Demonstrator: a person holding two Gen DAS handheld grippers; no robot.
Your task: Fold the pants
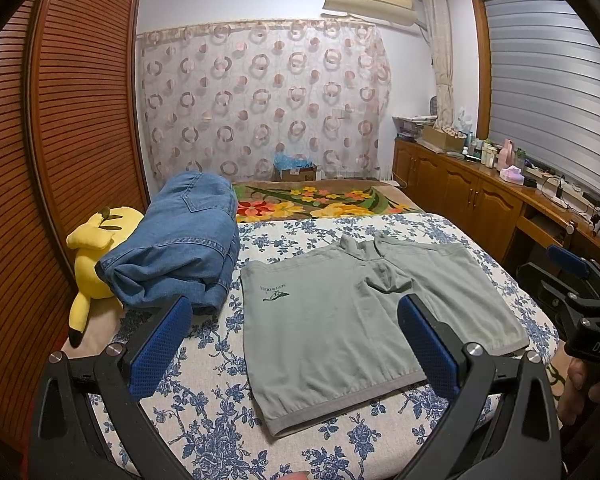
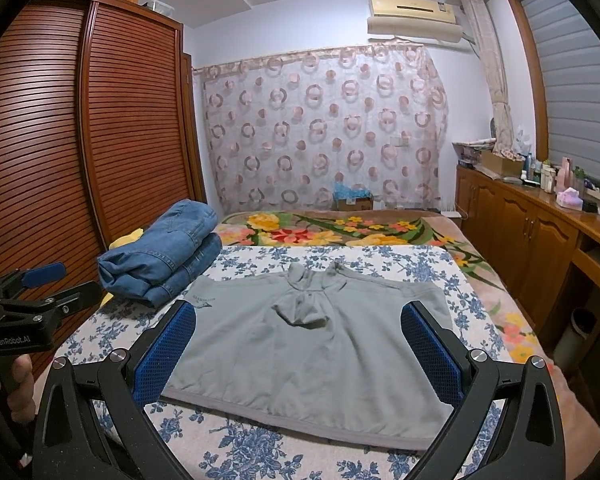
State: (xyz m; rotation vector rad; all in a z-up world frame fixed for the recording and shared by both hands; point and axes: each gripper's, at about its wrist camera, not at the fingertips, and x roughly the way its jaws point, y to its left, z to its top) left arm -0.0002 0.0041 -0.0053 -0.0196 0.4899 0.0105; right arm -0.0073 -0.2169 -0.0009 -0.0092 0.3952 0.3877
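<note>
Floral bedspread (image 1: pixel 204 408), grey shorts (image 1: pixel 340 320) flat, left tongs (image 1: pixel 296 344) and right tongs (image 2: pixel 300 344) wide, hovering level

The grey shorts (image 2: pixel 320 344) are of soft matt cloth, with a smoother band along the hem. The folded jeans (image 1: pixel 176 248) are of thick blue denim with visible stitched seams. The bed sheet (image 1: pixel 204 412) is a matt woven cloth with a blue flower print, and the blanket (image 1: pixel 320 200) behind it looks fluffy. The yellow toy (image 1: pixel 92 256) is plush. The fingers (image 1: pixel 160 344) of the left gripper (image 1: pixel 292 344) have blue pads with a rough dotted texture, on matt black plastic with shiny metal screws. The wardrobe (image 1: pixel 80 100) and cabinet (image 1: pixel 472 196) are of glossy brown wood.
</note>
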